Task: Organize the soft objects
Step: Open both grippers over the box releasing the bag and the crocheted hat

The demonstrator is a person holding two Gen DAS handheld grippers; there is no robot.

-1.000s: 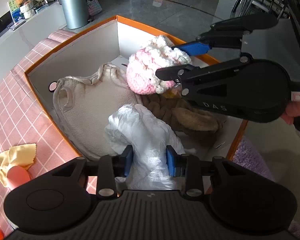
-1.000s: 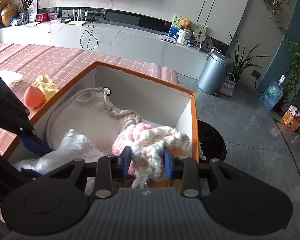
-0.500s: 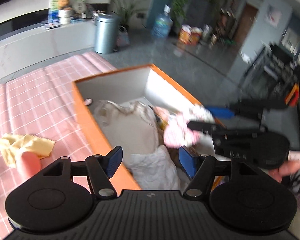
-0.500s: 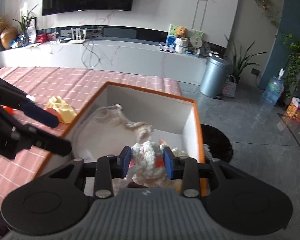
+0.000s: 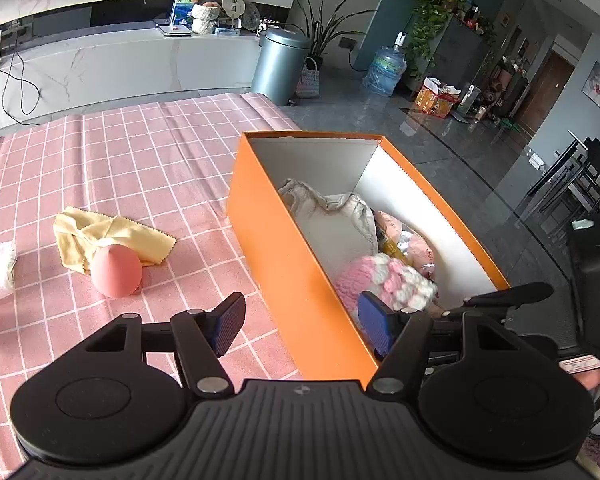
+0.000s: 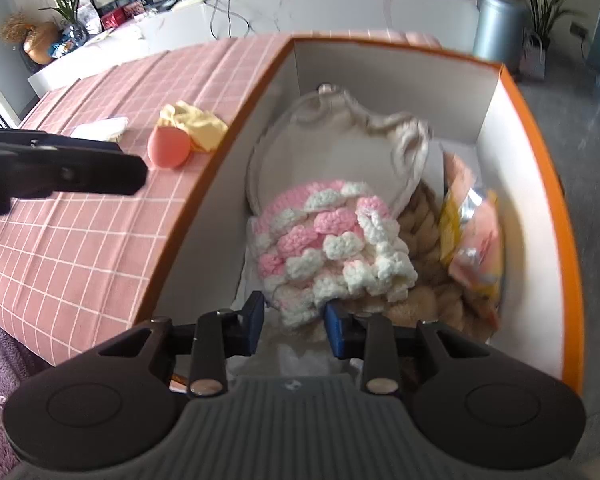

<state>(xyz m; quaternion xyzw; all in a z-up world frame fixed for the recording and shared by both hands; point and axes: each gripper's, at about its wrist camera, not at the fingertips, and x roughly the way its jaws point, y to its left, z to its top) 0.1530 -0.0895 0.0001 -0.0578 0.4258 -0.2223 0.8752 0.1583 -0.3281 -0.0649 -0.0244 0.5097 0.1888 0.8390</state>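
L claw (image 5: 300, 330) open over box (image 5: 284, 264) rim | R claw (image 6: 294, 326) prob. open, knit (image 6: 328, 248) inside

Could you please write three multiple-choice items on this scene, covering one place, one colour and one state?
1. Where does the pink and white crocheted piece lie?
A. inside the orange box
B. on the checked tablecloth
C. on the floor

2. What colour is the cloth beside the egg-shaped sponge?
A. blue
B. yellow
C. green

3. How does the left gripper stand?
A. shut on the sponge
B. shut on the cloth
C. open, holding nothing

Answers:
1. A, the right wrist view shows it within the box walls, on top of the other soft things.
2. B, it shows pale yellow on the pink tablecloth in both views.
3. C, its blue pads are wide apart with nothing between them; the right gripper is also open, just short of the crocheted piece.
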